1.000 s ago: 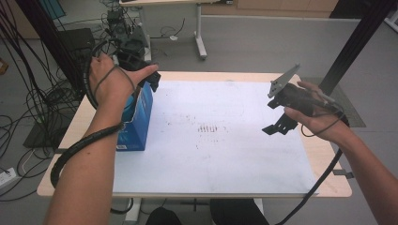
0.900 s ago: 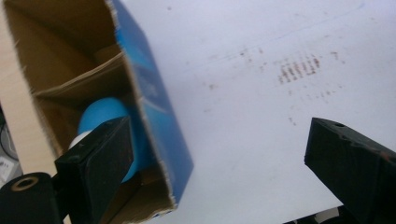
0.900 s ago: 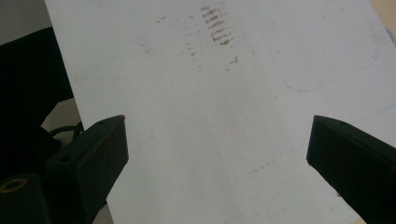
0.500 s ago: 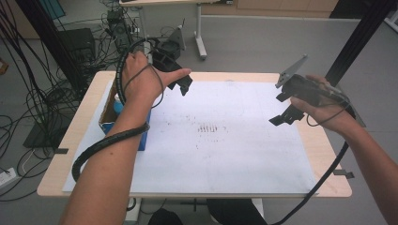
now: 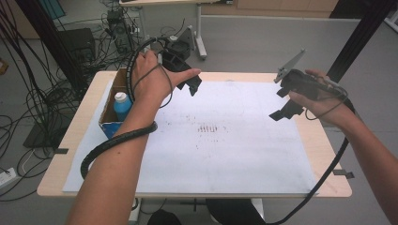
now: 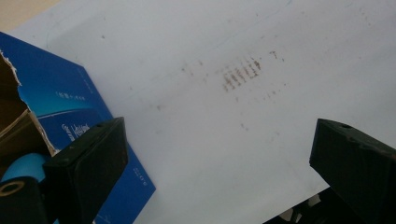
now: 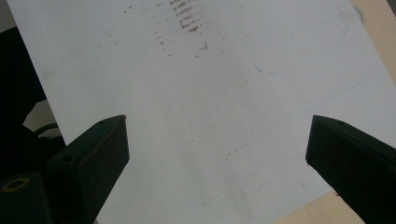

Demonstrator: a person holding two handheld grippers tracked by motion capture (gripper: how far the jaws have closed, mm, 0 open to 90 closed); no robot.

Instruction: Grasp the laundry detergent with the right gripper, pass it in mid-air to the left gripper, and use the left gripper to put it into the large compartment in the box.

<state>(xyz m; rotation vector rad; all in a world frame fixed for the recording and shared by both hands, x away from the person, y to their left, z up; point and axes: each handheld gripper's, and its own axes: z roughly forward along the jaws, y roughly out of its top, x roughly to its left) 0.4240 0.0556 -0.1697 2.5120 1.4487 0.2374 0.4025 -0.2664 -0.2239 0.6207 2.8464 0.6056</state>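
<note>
The blue-capped bottle stands upright inside the open blue carton at the table's left edge, below and to the left of the left claw, which is much the nearer. That claw hovers over the white paper sheet beside the carton's far end; its jaws have just been opening and stand spread with nothing between them. In the left gripper view the carton's torn rim sits just beside the left jaw, so the cardboard wall is probably the obstacle to a reach. The right claw, spread and empty, hangs well apart over the sheet's right side.
</note>
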